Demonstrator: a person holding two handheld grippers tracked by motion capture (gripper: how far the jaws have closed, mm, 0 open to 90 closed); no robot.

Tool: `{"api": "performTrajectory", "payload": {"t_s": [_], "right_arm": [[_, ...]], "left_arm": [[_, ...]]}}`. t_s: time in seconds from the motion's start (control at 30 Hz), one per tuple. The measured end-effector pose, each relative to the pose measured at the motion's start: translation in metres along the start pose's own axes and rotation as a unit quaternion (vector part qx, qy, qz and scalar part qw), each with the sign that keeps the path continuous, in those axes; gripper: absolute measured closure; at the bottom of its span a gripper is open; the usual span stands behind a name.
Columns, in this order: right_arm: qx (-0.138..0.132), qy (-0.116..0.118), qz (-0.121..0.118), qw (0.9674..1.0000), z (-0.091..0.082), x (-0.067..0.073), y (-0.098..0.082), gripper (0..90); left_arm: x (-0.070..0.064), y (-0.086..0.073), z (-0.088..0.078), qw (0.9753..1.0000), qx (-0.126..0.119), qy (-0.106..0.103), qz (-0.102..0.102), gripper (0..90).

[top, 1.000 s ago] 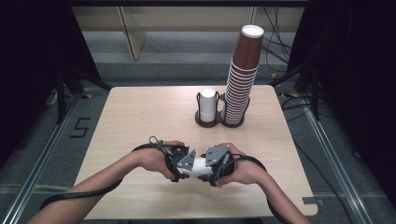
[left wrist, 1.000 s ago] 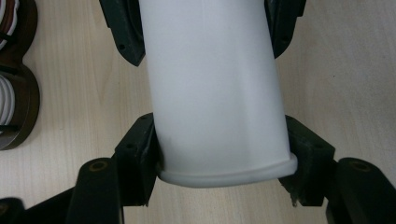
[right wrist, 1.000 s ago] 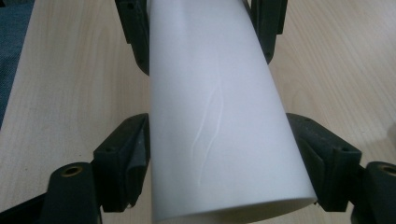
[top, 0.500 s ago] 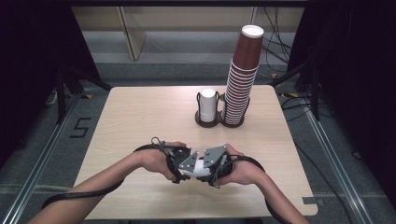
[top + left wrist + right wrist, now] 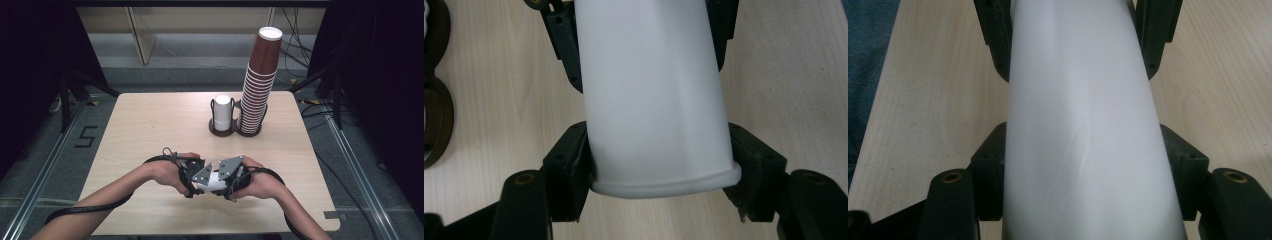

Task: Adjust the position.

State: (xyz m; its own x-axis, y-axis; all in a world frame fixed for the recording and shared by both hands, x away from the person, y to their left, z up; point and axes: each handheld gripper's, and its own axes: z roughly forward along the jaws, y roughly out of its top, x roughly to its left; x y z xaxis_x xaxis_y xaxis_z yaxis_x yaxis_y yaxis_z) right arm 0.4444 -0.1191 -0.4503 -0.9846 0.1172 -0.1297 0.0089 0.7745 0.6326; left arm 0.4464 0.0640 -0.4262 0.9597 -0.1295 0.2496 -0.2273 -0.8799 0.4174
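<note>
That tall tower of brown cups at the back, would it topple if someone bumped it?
Probably. The brown cup stack is tall and narrow and already leans a little, so a push near its top could tip it. Its foot sits in a dark holder, which may steady the bottom. Paper-like cups are likely light.

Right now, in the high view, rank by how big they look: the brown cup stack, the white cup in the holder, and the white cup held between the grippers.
1. Brown cup stack, clearly largest.
2. White cup in the holder.
3. Held white cup: mostly covered by both grippers, so its rank is unsure.

Overhead view; two close tool views
</note>
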Motion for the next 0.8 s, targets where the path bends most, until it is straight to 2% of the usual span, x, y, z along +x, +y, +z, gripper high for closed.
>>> {"api": "performTrajectory", "payload": {"t_s": [0.03, 0.1, 0.13, 0.17, 0.2, 0.27, 0.3, 0.33, 0.37, 0.4, 0.43, 0.47, 0.5, 0.53, 0.57, 0.63, 0.7, 0.8], "right_arm": [[-0.007, -0.003, -0.019, 0.9998, 0.0, -0.002, 0.0, 37.0], [-0.011, -0.002, -0.025, 0.9996, 0.0, -0.002, -0.001, 36.8], [-0.014, -0.003, -0.025, 0.9996, 0.0, -0.002, -0.001, 36.8], [-0.019, 0.0, -0.02, 0.9996, 0.001, -0.001, -0.002, 36.7], [-0.019, 0.0, -0.02, 0.9996, 0.001, -0.001, -0.002, 36.7], [-0.016, 0.002, -0.004, 0.9999, 0.0, 0.0, -0.003, 36.7], [-0.015, 0.002, 0.002, 0.9999, -0.001, 0.0, -0.004, 36.7], [-0.017, 0.003, 0.002, 0.9998, -0.002, 0.0, -0.005, 36.8], [-0.024, 0.003, -0.012, 0.9996, -0.002, -0.002, -0.006, 36.7], [-0.025, 0.001, -0.009, 0.9996, -0.003, -0.002, -0.006, 36.6], [-0.03, -0.006, -0.01, 0.9995, -0.005, -0.002, -0.008, 36.5], [-0.029, -0.007, 0.014, 0.9995, -0.007, 0.001, -0.01, 36.5], [-0.04, -0.009, -0.004, 0.9991, -0.007, -0.002, -0.01, 36.5], [-0.046, -0.016, -0.01, 0.9988, -0.008, -0.003, -0.012, 36.5], [-0.049, -0.015, -0.008, 0.9986, -0.01, -0.003, -0.013, 36.5], [-0.047, -0.011, 0.015, 0.9987, -0.012, 0.0, -0.016, 36.4], [-0.057, -0.019, -0.007, 0.9982, -0.013, -0.002, -0.019, 36.2], [-0.072, -0.023, 0.006, 0.9971, -0.016, 0.0, -0.025, 36.1]], "left_arm": [[0.0, 0.0, 0.0, 1.0, -0.002, -0.002, -0.002, 33.5], [-0.001, -0.001, 0.0, 1.0, -0.005, -0.002, -0.004, 31.7], [-0.001, -0.001, 0.0, 1.0, -0.006, -0.003, -0.007, 30.6], [-0.001, -0.001, 0.0, 0.9999, -0.007, -0.005, -0.012, 23.0], [-0.001, -0.001, 0.0, 0.9998, -0.008, -0.006, -0.015, 23.0], [-0.001, -0.002, 0.001, 0.9999, -0.006, -0.003, -0.015, 13.8], [-0.002, -0.003, 0.001, 0.9998, -0.008, -0.002, -0.017, 13.4], [-0.002, -0.004, 0.002, 0.9997, -0.011, -0.002, -0.02, 12.0], [-0.002, -0.004, 0.002, 0.9997, -0.012, -0.002, -0.021, 9.2], [-0.002, -0.005, 0.002, 0.9996, -0.016, -0.002, -0.023, 7.4], [-0.002, -0.006, 0.002, 0.9994, -0.021, -0.003, -0.026, 6.7], [-0.002, -0.007, 0.002, 0.9992, -0.027, -0.003, -0.031, 6.7], [-0.002, -0.008, 0.002, 0.9989, -0.031, -0.001, -0.034, 6.2], [-0.001, -0.009, 0.002, 0.9987, -0.034, 0.001, -0.037, 6.1], [-0.001, -0.01, 0.002, 0.9985, -0.039, 0.004, -0.04, 6.1], [-0.001, -0.013, 0.001, 0.998, -0.045, 0.007, -0.045, 6.1], [-0.001, -0.016, 0.0, 0.9972, -0.052, 0.012, -0.053, 6.1], [0.0, -0.021, -0.002, 0.9955, -0.068, 0.014, -0.065, 6.0]]}}
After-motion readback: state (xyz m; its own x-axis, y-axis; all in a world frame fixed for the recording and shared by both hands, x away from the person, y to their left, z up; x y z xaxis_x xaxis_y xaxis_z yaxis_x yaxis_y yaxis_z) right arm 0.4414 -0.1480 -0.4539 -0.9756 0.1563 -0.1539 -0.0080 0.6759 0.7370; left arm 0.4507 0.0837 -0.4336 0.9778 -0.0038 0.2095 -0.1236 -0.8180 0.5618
